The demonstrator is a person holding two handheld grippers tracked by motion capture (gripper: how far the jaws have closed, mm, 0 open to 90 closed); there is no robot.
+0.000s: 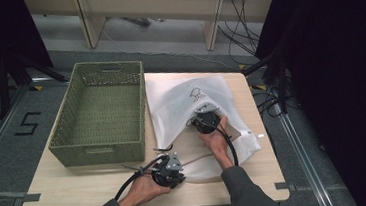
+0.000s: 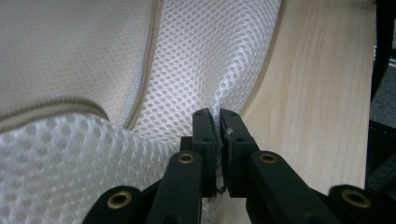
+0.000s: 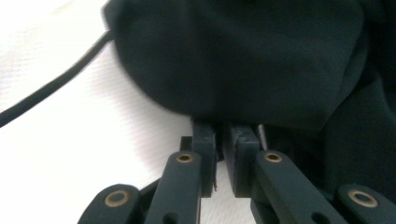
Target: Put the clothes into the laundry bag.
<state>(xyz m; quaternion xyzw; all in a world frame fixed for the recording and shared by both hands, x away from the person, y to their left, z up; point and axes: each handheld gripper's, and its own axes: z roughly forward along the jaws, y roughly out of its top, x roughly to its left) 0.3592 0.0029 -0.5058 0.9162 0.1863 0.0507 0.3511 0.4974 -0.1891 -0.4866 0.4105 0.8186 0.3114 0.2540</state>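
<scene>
A white mesh laundry bag (image 1: 187,113) lies spread on the right half of a light wooden table (image 1: 78,185), its left edge just beside an olive-green woven basket (image 1: 100,112) that stands on the table's left half. The bag has a small dark print near its far end and a zipper (image 2: 140,79) that shows in the left gripper view, running between a smooth cream panel and the open honeycomb mesh. The left gripper (image 1: 172,166) rests at the bag's near edge, close to the front of the table; in the left gripper view its two black jaws are pressed together on a fold of the mesh, pinching the fabric right at the bag's rim, with bare wood just to the right. The right gripper (image 1: 204,117) sits farther in, on the middle of the bag, the person's hand (image 1: 216,141) behind it and a black cable trailing back toward the sleeve. In the right gripper view its jaws stand nearly together with a thin gap, a dark cloth (image 3: 243,60) hanging right above their tips and white fabric to the left; whether they clamp anything I cannot tell.
</scene>
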